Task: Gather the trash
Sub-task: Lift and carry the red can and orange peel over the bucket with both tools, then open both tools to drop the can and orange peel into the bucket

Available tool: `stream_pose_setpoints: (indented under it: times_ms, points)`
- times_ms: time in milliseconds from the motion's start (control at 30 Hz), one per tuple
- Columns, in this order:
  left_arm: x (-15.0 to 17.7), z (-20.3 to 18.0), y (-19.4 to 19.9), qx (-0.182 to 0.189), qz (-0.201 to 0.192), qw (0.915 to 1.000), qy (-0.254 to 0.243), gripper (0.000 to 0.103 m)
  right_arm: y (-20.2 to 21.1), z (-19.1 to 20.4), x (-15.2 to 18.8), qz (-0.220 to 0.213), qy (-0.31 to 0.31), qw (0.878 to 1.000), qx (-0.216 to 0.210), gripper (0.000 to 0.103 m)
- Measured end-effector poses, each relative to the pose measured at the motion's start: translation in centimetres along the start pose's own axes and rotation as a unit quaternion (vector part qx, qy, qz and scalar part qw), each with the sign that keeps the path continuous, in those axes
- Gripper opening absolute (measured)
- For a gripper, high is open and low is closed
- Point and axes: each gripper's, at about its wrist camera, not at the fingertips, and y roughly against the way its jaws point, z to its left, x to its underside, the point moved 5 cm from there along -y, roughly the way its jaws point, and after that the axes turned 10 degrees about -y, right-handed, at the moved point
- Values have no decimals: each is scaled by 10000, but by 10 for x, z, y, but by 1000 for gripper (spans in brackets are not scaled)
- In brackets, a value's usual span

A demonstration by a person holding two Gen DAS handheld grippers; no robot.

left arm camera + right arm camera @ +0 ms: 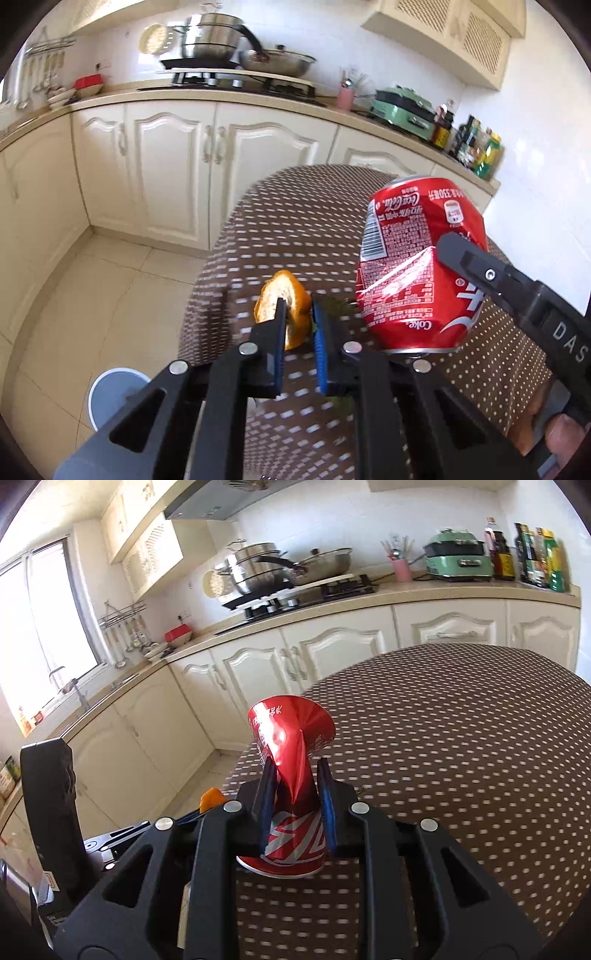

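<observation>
My left gripper (297, 314) pinches the curled orange peel (282, 308) at centre frame by its edge; it could slip. My right gripper (297, 786) squeezes the crushed red cola can (291, 775) mid-frame.

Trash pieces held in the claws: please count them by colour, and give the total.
Red: 1, the crushed cola can in the right claw
Orange: 1, the orange peel in the left claw
Total: 2
</observation>
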Motion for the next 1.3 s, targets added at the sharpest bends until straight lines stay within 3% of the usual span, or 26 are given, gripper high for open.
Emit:
stream_pose_setpoints:
  times_ms: [167, 367, 533, 633, 900, 1033, 1200, 1300]
  points:
    - [11, 51, 30, -596, -97, 9978, 265, 13, -11, 43, 10, 85, 246, 9993, -268, 22]
    - [51, 129, 61, -1291, -15, 9890, 716, 13, -45, 111, 46, 464, 616, 9947, -677, 22]
    - [110, 205, 61, -1821, 479, 9732, 1317, 13, -84, 158, 92, 903, 973, 9876, -837, 22]
    - [156, 251, 49, -2022, 899, 9575, 1852, 13, -115, 179, 129, 1251, 1212, 9811, -837, 22]
    - [246, 322, -5, -2086, 1737, 9257, 2635, 13, -211, 200, 236, 2347, 1568, 9574, -613, 22]
    - [274, 345, -31, -2062, 1912, 9165, 2844, 13, -250, 198, 279, 2747, 1677, 9458, -448, 22]
    - [291, 362, -59, -1809, 2133, 9079, 3123, 15, -282, 191, 307, 3034, 1648, 9380, -295, 22]
    - [296, 369, -64, -1656, 2151, 9074, 3209, 30, -295, 190, 319, 3119, 1622, 9358, -240, 22]
